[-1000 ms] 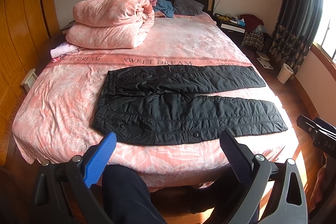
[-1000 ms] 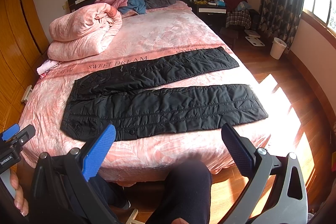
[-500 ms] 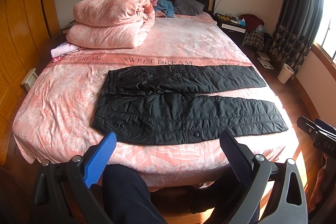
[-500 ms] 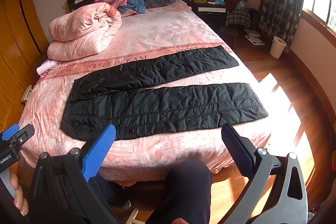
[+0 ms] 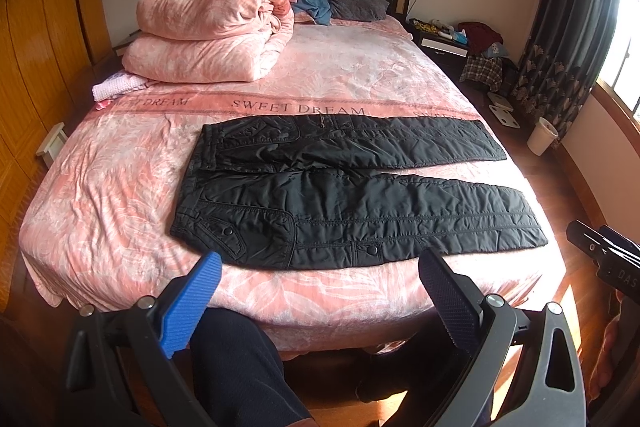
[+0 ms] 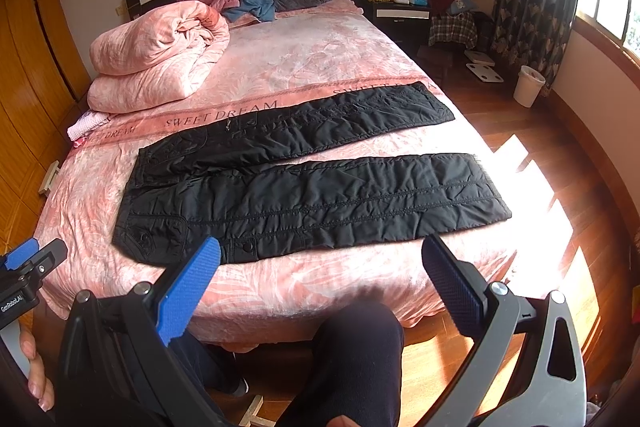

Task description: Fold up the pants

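Observation:
Black quilted pants lie flat and spread on the pink bed, waist to the left, both legs stretched to the right and slightly apart. They also show in the right wrist view. My left gripper is open and empty, held off the near edge of the bed, in front of the waist and near leg. My right gripper is open and empty, also short of the near bed edge, in front of the near leg.
A rolled pink duvet sits at the bed's back left, with pillows and clothes at the headboard. A nightstand and white bin stand to the right on wooden floor. The person's legs are below the grippers.
Both views have shifted very slightly; the pants and both open grippers are as before.

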A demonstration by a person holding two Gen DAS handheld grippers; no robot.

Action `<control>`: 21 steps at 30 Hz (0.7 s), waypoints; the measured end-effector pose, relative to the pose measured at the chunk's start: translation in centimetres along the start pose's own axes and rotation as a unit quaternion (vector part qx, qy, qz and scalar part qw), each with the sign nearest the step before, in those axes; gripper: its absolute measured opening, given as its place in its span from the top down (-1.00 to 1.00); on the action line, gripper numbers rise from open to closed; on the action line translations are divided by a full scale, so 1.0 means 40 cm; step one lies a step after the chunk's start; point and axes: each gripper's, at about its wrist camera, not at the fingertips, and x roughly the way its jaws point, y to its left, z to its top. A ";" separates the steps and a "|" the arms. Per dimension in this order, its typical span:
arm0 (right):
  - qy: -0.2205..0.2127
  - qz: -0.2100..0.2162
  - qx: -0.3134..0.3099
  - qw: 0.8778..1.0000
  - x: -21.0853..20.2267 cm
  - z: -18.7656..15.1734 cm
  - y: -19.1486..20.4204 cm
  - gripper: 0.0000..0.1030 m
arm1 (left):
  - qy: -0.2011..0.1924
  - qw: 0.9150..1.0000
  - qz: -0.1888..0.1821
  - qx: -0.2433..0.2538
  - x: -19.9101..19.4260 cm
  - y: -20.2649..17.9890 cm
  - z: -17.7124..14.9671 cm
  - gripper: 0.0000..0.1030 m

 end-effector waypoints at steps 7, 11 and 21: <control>-0.036 0.013 -0.008 0.999 0.056 -0.005 -0.032 -0.95 | 0.076 0.996 -0.053 -0.019 0.141 0.060 -0.004 -0.93; 0.022 0.082 0.032 0.996 0.192 -0.020 -0.116 -0.23 | 0.115 0.985 -0.089 -0.089 0.277 0.235 -0.027 -0.93; 0.114 0.160 0.189 0.962 0.425 -0.114 -0.306 -0.90 | 0.148 0.914 -0.183 -0.330 0.561 0.705 -0.105 -0.93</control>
